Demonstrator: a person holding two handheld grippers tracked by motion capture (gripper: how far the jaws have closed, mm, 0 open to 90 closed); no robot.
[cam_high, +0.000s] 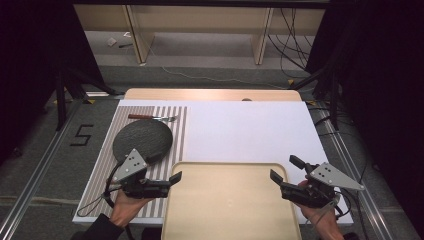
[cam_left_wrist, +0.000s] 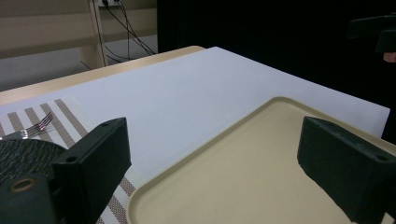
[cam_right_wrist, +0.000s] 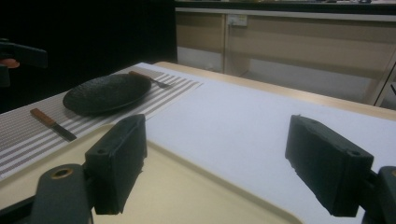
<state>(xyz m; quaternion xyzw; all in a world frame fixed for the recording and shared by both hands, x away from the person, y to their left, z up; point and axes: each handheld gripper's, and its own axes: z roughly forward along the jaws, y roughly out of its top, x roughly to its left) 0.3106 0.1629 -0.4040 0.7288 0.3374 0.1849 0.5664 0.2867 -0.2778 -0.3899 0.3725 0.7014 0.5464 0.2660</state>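
A beige tray (cam_high: 225, 164) lies at the table's front middle. My left gripper (cam_high: 172, 182) hovers at its left edge, open with nothing between the jaws, which point across the tray (cam_left_wrist: 261, 106). My right gripper (cam_high: 286, 169) stands open and empty at the tray's right edge. A striped placemat (cam_high: 177, 130) on the left carries a black plate (cam_high: 142, 140), with a wooden-handled fork (cam_high: 152, 118) beyond it. In the right gripper view my right gripper (cam_right_wrist: 217, 135) looks over the tray (cam_right_wrist: 159, 149) toward the plate (cam_right_wrist: 107, 92), the fork (cam_right_wrist: 152, 79) and a wooden-handled knife (cam_right_wrist: 52, 124).
A white sheet (cam_high: 250, 130) covers most of the wooden table (cam_high: 210, 94). Beyond the far edge are floor, cables (cam_high: 295, 40) and wooden furniture legs (cam_high: 262, 35). Dark stands (cam_high: 62, 85) flank the table. A "5" mark (cam_high: 82, 134) is on the floor at left.
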